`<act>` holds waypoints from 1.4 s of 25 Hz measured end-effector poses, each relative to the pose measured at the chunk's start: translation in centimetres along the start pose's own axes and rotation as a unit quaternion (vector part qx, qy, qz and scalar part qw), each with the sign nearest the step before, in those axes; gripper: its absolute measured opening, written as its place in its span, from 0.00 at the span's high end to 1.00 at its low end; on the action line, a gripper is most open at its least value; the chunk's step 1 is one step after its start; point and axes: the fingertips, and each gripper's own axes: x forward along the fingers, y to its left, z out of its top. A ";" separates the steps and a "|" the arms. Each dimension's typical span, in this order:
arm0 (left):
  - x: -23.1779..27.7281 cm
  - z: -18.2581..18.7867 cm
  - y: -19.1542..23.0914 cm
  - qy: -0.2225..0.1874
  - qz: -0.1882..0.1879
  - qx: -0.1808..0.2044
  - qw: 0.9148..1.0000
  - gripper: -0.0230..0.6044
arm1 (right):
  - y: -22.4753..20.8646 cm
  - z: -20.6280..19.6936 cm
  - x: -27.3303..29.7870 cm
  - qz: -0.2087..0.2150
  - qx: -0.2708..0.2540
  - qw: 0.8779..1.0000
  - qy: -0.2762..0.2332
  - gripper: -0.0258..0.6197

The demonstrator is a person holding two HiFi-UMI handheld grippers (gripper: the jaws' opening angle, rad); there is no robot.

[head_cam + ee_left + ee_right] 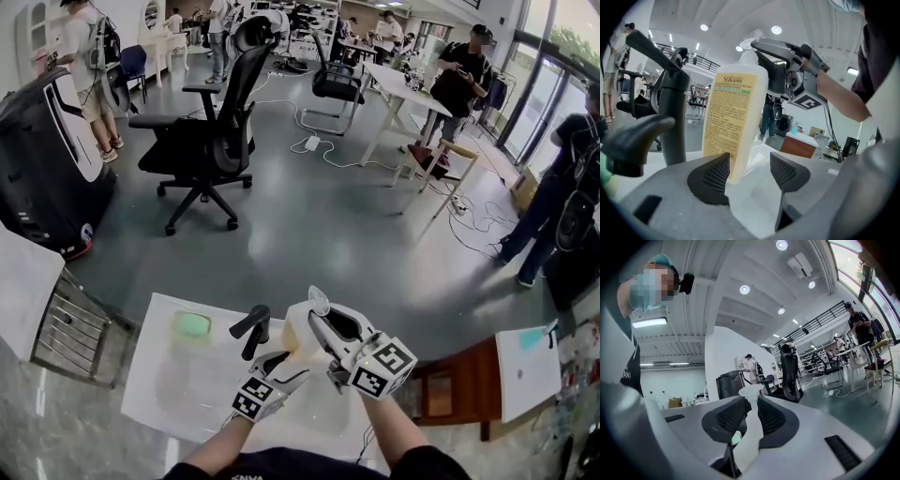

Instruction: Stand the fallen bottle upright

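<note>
Right gripper (751,403) clamps the neck of the one bottle (733,117), nearly upright. Left gripper (750,171) stands unclenched about its base, beside one black tap (670,98)

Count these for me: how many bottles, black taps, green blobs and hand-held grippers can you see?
bottle: 1
black tap: 1
green blob: 1
hand-held grippers: 2, the left hand-held gripper and the right hand-held gripper
Total: 5
</note>
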 end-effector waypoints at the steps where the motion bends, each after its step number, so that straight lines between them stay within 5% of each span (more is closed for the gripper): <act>1: -0.2 0.3 0.1 -0.004 0.001 0.000 1.000 0.52 | 0.0 0.1 0.0 0.000 0.001 1.000 -0.001 0.82; 8: -1.4 0.5 0.3 -0.006 0.012 -0.001 1.000 0.52 | 0.7 0.0 -0.2 0.012 -0.014 1.000 -0.004 0.81; 18: -2.4 1.9 -0.7 -0.025 0.034 0.001 0.999 0.52 | -0.5 -0.7 -0.9 -0.045 -0.140 0.988 0.040 0.71; 26: -4.0 2.2 -1.3 -0.035 0.046 0.009 0.998 0.52 | -0.5 -0.5 -3.3 -0.055 -0.108 0.992 0.024 0.69; 35: -8.1 6.8 -2.7 -0.095 0.068 0.020 0.993 0.52 | -0.2 -1.6 -9.5 -0.090 -0.040 0.995 -0.004 0.70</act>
